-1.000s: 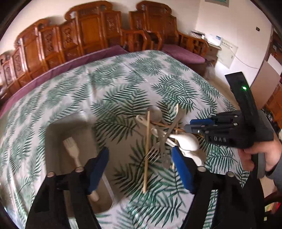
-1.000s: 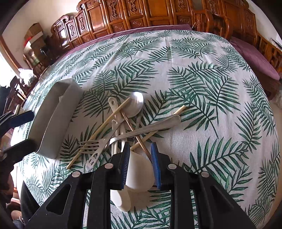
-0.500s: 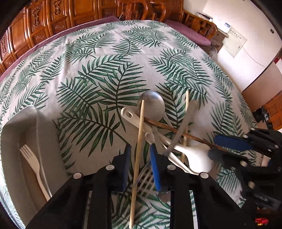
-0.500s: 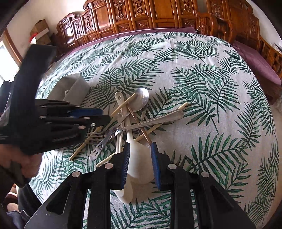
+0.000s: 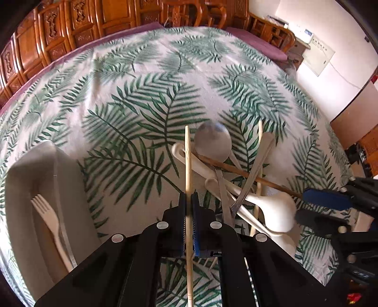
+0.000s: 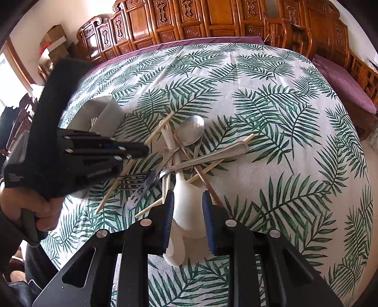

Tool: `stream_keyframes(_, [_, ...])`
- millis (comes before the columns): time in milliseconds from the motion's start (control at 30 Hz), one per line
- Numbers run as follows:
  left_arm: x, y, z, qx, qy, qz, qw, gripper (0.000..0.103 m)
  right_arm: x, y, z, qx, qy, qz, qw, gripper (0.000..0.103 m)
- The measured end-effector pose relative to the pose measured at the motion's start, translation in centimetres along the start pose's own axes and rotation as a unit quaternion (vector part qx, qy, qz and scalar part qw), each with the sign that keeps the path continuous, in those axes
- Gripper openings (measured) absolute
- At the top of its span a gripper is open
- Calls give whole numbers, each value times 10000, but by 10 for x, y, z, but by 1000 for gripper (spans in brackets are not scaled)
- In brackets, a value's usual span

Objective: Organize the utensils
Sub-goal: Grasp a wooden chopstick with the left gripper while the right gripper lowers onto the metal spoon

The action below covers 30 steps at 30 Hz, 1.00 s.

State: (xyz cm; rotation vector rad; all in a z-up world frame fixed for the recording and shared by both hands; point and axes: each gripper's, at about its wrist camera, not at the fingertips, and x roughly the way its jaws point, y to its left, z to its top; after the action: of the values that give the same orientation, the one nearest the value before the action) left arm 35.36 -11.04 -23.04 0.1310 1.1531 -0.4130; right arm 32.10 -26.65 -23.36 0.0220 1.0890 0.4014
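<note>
A pile of utensils lies on the palm-leaf tablecloth: a metal spoon (image 5: 212, 141), a metal fork (image 6: 132, 180), white plastic spoons, a dark chopstick and pale chopsticks. My left gripper (image 5: 188, 200) is shut on a pale wooden chopstick (image 5: 187, 160) at the pile's left edge. My right gripper (image 6: 187, 203) is shut on the bowl of a white plastic spoon (image 6: 186, 207); that spoon also shows in the left wrist view (image 5: 276, 210). A grey tray (image 5: 21, 179) on the left holds a white plastic fork (image 5: 47, 212).
Carved wooden chairs (image 6: 189, 21) with purple cushions ring the far side of the table. The grey tray also shows in the right wrist view (image 6: 104, 111), behind the left gripper (image 6: 141, 148). A white wall with a panel (image 5: 319, 54) stands at the right.
My left gripper moved from above the tray to the pile and closed on the pale chopstick. My right gripper stayed shut on the white spoon.
</note>
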Motion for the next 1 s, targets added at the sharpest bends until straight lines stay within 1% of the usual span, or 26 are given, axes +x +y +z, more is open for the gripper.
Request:
stream_keyframes(267, [-51,5,-9,-96,-536,-98,9985,4,4,4,3,25,11,-110,9999,27])
stream_keyframes(467, [-82,8,-27,-184,-779,-233,9965,4,4,15,4,1,3,-80,10000,27])
stream_keyframes(600, [-97,10,-41,-201,-884,-236,9956,4,10,26,5,-6,28,-24,10000,27])
stream_keyframes(800, [-110,16,-56,-271,-956,-262,9947,4,28,39,21,44,25,90,9999,27])
stream_keyframes(1000, [-117,22,-63,-314,-1020,-318,9938,4,50,45,39,-13,159,-209,9997,27])
